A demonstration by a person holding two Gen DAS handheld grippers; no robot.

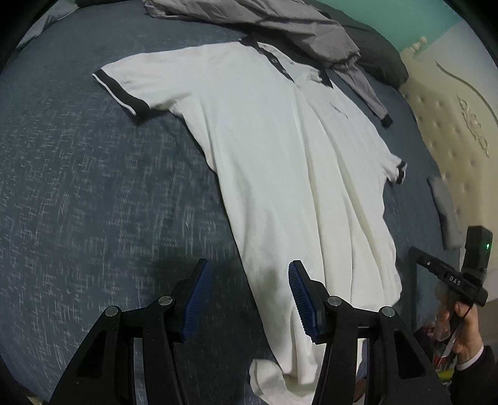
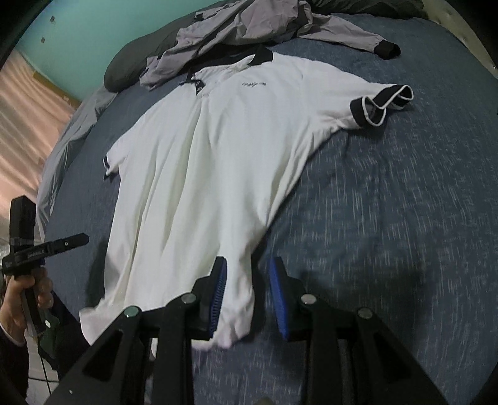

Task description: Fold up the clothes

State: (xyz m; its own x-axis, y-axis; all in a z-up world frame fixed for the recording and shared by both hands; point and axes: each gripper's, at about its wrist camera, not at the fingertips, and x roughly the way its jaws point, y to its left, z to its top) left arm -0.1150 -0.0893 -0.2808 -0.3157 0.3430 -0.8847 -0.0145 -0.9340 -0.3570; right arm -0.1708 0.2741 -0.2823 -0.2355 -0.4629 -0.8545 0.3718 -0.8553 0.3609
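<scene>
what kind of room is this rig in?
Most likely a bedroom. A white polo lies spread on a bed with a blue cover, a tufted cream headboard stands at one end, and a dark pillow sits under a grey jacket.

Chest lettering on white polo shirt (image 2: 199,162) too small to read, far collar edge tucked under grey jacket (image 2: 249,28), hem corner hidden behind left gripper (image 1: 247,299), bedspread (image 2: 389,218) weave smeared by blur.

Blue bedspread (image 1: 93,187) — cream tufted headboard (image 1: 451,124), teal wall (image 2: 77,37).
</scene>
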